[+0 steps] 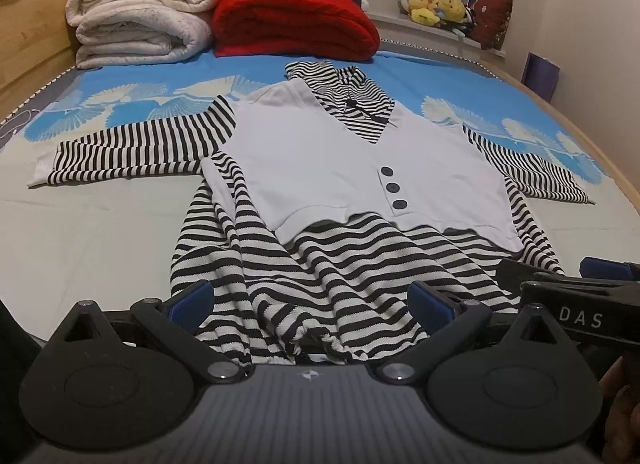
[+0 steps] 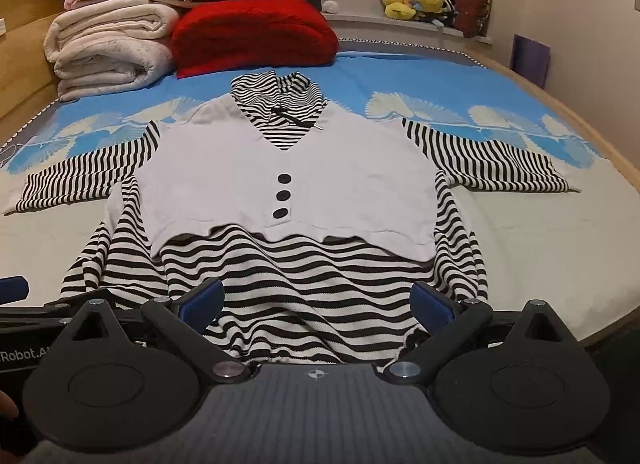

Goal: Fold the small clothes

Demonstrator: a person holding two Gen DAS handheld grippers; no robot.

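Note:
A small striped dress with a white vest front [image 1: 352, 168] lies spread face up on the bed, sleeves out to both sides; it also shows in the right wrist view [image 2: 288, 184]. My left gripper [image 1: 312, 300] is open, its jaws wide apart over the left part of the striped hem. My right gripper [image 2: 318, 298] is open, its jaws astride the right part of the hem. The right gripper also shows at the right edge of the left wrist view [image 1: 568, 284]. The hem's near edge is hidden under both gripper bodies.
Folded white quilts [image 1: 140, 20] and a red blanket [image 1: 292, 20] are stacked at the bed's far end. Plush toys [image 1: 436, 4] sit on the windowsill. The blue and cream sheet [image 1: 100, 224] covers the bed; a wooden bed edge [image 2: 600, 152] runs along the right.

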